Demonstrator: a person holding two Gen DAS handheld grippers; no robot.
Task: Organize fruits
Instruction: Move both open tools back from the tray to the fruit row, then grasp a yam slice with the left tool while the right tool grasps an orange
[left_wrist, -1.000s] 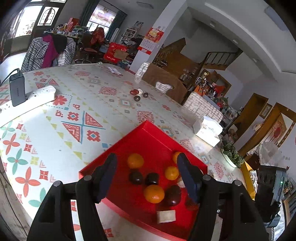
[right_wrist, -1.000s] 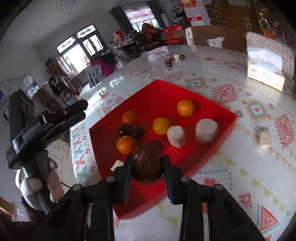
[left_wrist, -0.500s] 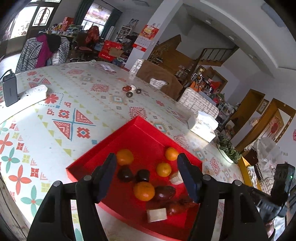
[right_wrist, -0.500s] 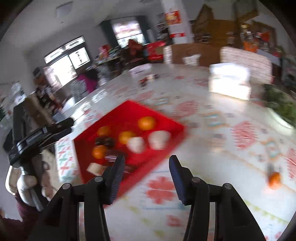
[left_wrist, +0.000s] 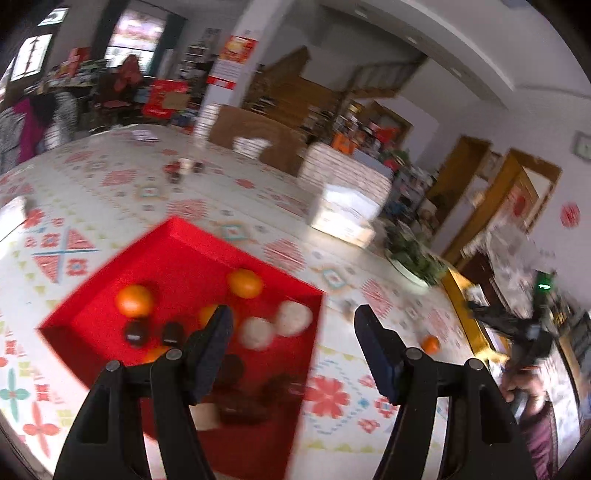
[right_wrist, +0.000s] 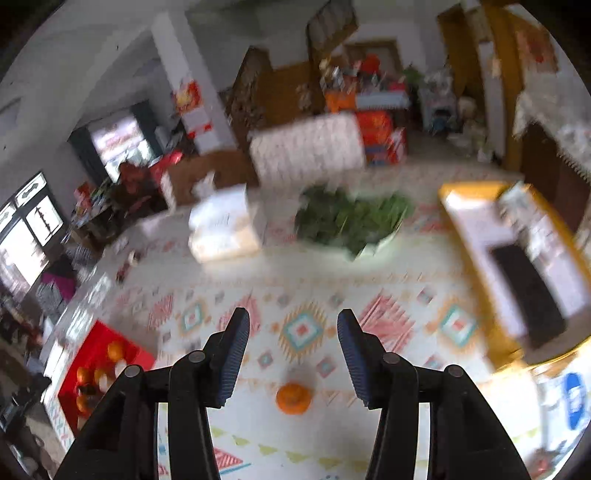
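A red tray (left_wrist: 192, 258) on the patterned tablecloth holds oranges (left_wrist: 135, 301), dark fruits (left_wrist: 135, 332) and white round pieces (left_wrist: 293, 318). My left gripper (left_wrist: 291, 332) hangs open over the tray's right corner with nothing between its fingers. One loose orange (left_wrist: 430, 344) lies on the cloth to the right of the tray. In the right wrist view that orange (right_wrist: 293, 398) lies just below and between the fingers of my right gripper (right_wrist: 293, 332), which is open and empty. The tray (right_wrist: 96, 343) shows at that view's far left.
A white tissue box (right_wrist: 221, 225) and a bowl of green leaves (right_wrist: 351, 218) stand beyond the orange. A yellow box (right_wrist: 517, 258) lies to the right. Small dark items (left_wrist: 181, 170) sit far back on the table, with chairs behind. Both views are motion-blurred.
My right gripper let go of the dark fruit over the tray, opened, and swung right to the loose orange. The left gripper also swung right, staying open.
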